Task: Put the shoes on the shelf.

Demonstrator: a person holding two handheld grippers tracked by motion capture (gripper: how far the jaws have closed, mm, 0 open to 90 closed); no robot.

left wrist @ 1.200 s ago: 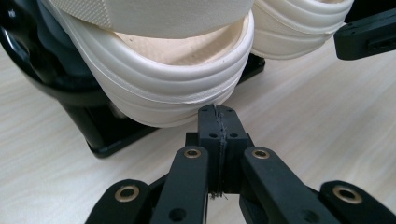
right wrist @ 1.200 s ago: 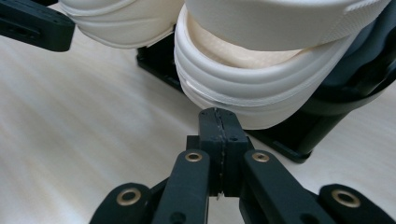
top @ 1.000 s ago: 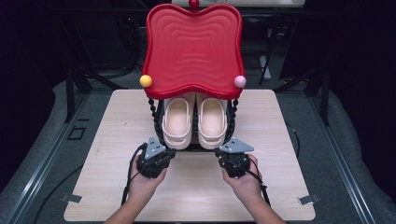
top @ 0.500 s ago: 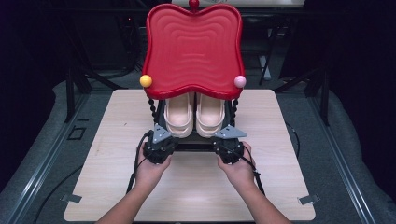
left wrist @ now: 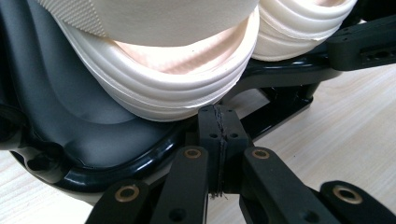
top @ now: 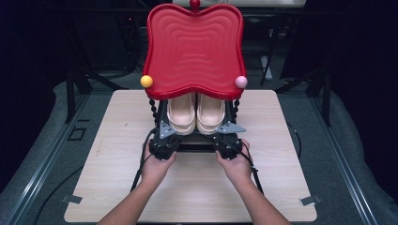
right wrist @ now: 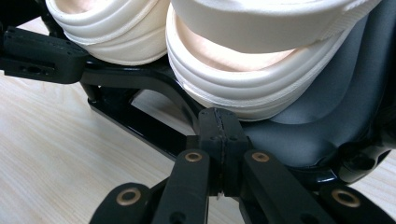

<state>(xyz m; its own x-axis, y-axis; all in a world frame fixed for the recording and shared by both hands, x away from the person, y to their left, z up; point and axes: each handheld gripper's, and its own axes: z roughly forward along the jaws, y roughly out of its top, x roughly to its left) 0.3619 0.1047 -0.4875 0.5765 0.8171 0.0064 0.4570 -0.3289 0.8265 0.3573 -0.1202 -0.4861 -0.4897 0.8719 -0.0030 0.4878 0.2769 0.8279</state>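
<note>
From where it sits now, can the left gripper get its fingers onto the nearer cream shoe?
Probably yes. The left gripper sits shut right under the cream shoe at the black tray rim, with nothing between them. It would need to open and lift slightly first.

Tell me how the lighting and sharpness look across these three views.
High view: red tray and table well lit, surroundings dark. Left gripper view: cream sandal sharp, glare on the black rim. Right gripper view: evenly lit, nearest jaw links slightly soft.
</note>
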